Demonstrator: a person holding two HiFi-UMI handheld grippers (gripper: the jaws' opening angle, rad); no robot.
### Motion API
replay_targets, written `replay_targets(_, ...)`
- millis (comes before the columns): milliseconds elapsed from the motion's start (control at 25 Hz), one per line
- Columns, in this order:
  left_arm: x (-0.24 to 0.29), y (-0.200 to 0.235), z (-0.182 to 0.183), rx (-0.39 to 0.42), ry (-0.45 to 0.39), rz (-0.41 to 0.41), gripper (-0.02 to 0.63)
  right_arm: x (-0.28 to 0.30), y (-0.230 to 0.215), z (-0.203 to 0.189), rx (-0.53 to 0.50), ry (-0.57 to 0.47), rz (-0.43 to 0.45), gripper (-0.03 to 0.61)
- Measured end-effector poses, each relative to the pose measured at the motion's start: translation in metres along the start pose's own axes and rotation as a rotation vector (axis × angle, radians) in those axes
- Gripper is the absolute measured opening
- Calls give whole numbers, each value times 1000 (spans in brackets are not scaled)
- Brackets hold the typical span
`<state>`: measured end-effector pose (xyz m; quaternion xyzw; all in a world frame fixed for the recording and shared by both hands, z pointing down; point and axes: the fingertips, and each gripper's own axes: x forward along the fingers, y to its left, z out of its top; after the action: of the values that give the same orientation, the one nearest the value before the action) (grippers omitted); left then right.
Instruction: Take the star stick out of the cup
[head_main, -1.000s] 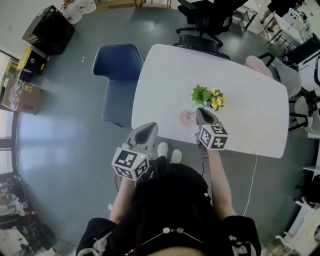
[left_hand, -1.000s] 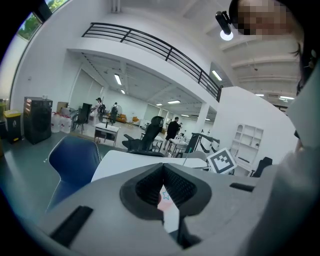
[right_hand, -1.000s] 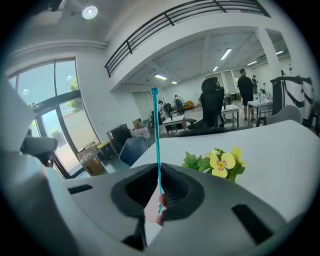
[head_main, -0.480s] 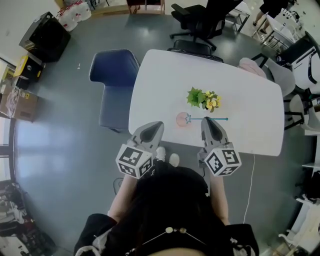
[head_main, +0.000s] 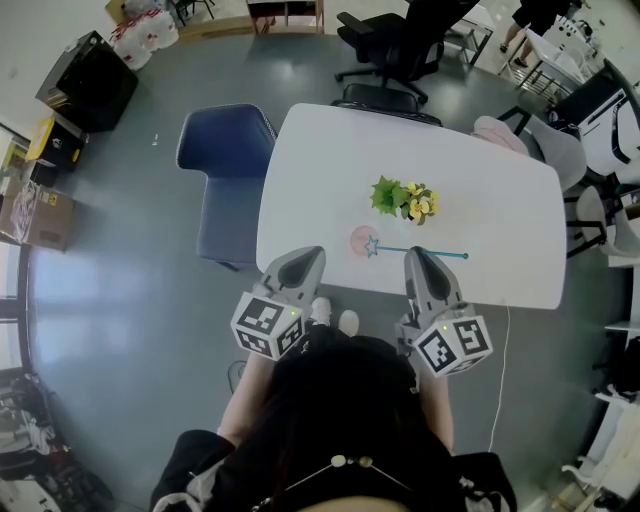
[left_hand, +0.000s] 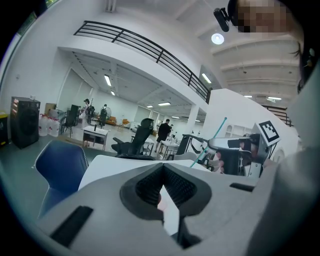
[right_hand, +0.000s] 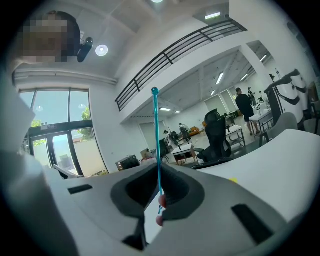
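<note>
- Holding L gripper (head_main: 303, 258) at near edge of white table (head_main: 310, 180); jaws pressed tog. at tips in left gripper view, gripping nothing.
- Pinching star stick (head_main: 392, 249) w/ R gripper (head_main: 418, 257), well right of L gripper; jaws clenched on thin teal shaft partway along its length.
- Running shaft up betw. pads & past jaw tips in right gripper view, ending in small knob at top.
- Holding stick roughly level over table in head view, star end pointing left, plain end sticking out right of R gripper.
- Overlapping star end w/ right rim of pink cup (head_main: 358, 240); not telling from any view whether touching or clear of it.
- Resting cup on table betw. the two grippers, slightly beyond their tips.
- Standing just beyond cup: small plant (head_main: 405, 198), green leaves + yellow flowers.
- Sitting at table's left side: blue chair (head_main: 225, 165).
- Sitting at table's far edge: black office chair (head_main: 385, 45).
</note>
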<state>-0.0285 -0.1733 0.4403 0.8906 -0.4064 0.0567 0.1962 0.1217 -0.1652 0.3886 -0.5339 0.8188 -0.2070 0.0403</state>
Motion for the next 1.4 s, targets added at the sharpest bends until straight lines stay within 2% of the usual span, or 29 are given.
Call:
replay_targets(280,-1,-1,-1,-6,-5,-5,3,-8,4,14,20,-29,-8,21)
replay_targets(760,-4,-2,-2,-9,-10,-9,3,-12,8,12,-34,-11,-46,20)
replay_targets(1400,-6,-5,-2,-20,-12,-11,3,-14,11,11,-38,15,-26,20)
